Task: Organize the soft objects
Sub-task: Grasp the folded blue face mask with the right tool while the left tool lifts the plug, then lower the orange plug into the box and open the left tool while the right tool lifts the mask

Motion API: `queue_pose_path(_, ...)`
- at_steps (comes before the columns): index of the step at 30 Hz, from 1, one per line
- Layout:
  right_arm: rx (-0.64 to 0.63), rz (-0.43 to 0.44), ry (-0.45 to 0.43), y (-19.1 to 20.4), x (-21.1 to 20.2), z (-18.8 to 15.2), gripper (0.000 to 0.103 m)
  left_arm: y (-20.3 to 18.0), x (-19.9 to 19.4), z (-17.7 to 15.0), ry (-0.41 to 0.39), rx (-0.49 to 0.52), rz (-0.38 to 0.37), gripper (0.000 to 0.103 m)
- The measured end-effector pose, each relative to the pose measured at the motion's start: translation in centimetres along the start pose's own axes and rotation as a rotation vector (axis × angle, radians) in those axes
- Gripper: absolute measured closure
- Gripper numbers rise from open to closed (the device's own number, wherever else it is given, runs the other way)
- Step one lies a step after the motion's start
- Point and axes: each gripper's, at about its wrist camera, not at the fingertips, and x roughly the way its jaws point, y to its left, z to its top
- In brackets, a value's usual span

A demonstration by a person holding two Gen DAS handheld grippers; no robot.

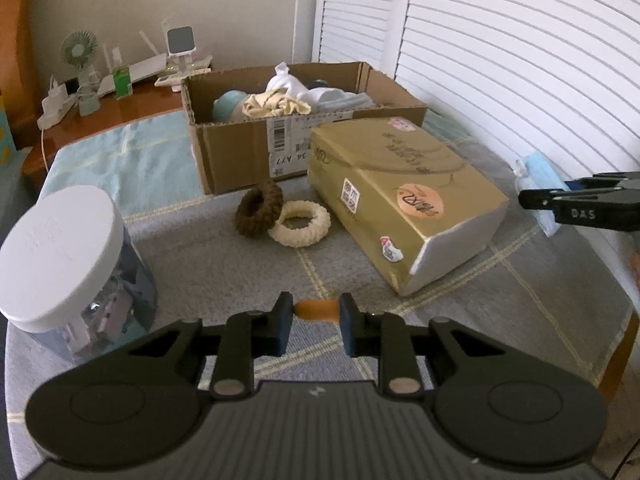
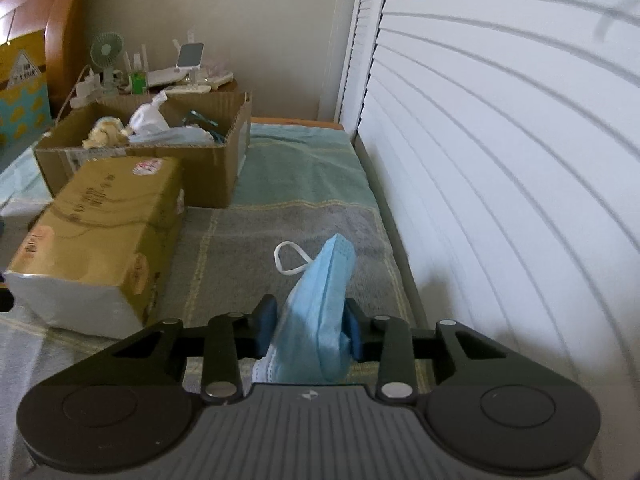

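The left tool [image 1: 316,322] is pinched on a small orange thing [image 1: 316,309], its pads pressing either end, low over the grey checked cloth [image 1: 200,248] that covers the desk. What the orange piece is, I cannot make out. Just ahead of it lie two scrunchies, a brown one [image 1: 259,208] leaning on a cream one [image 1: 300,224], touching each other. To their left stands a jar [image 1: 68,276] with a white lid. To their right a gold pack [image 1: 400,200] lies slantwise, one end near the cardboard box [image 1: 236,156] behind it. The box is open and holds a heap of soft things: white, cream and pale blue cloth [image 1: 280,100].

The right tool [image 2: 310,330] is closed on a blue mask [image 2: 320,312]; the mask stands bunched between the pads with its white ear loop [image 2: 288,258] hanging out at the far end. It is held beside the slatted white doors [image 2: 500,160], right of the gold pack and well short of the box. From the left camera the right tool shows at the far right edge, with the mask behind its fingers.

Beyond the box, on a wooden shelf [image 1: 120,108], stand a small fan [image 1: 79,50] and other oddments.
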Motion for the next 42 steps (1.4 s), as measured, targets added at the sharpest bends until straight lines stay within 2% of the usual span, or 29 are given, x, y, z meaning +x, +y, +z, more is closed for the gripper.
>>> queue_pose_path(7, 0.004, 0.016, -0.014, 0.2, -2.9, -0.3, 0.063, 0.5, -1.3, 0.3, 0.0, 0.006, -0.043, 0.08)
queue_pose_path(13, -0.02, 0.04, -0.051, 1.5, -4.9, 0.0, 0.063, 0.9, -3.0, 1.4, -0.039, 0.021, -0.054, 0.08)
queue_pose_path(21, -0.047, 0.059, -0.079, 2.9, -6.3, 0.5, 0.063, 2.4, -3.3, 6.2, -0.093, 0.036, -0.053, 0.08)
queue_pose_path(28, -0.053, 0.066, -0.081, 3.0, -6.2, 0.7, 0.063, 3.7, -1.1, 11.5, -0.136, 0.06, -0.011, 0.08)
queue_pose_path(33, -0.063, 0.071, -0.084, 3.2, -6.1, 0.9, 0.063, 4.8, 1.4, 13.7, -0.121, 0.043, 0.011, 0.079)
queue_pose_path(34, -0.063, 0.073, -0.083, 3.2, -6.0, 0.9, 0.063, 4.9, 1.9, 13.9, -0.122, 0.045, 0.02, 0.075)
queue_pose_path(36, -0.063, 0.079, -0.081, 3.2, -5.9, 1.0, 0.063, 5.0, 2.4, 14.1, -0.122, 0.048, 0.056, 0.056)
queue_pose_path(37, -0.063, 0.081, -0.081, 3.2, -5.8, 1.1, 0.063, 5.1, 2.4, 14.1, -0.128, 0.049, 0.063, 0.031)
queue_pose_path(38, -0.063, 0.082, -0.082, 3.2, -5.8, 1.1, 0.063, 5.2, 2.3, 14.0, -0.14, 0.05, 0.066, 0.013)
queue_pose_path(40, -0.06, 0.085, -0.082, 3.1, -5.7, 1.2, 0.063, 5.2, 1.4, 13.7, -0.178, 0.032, 0.083, 0.01)
queue_pose_path(42, -0.057, 0.085, -0.083, 2.9, -5.7, 1.2, 0.063, 5.3, 0.5, 13.4, -0.182, 0.019, 0.073, 0.009)
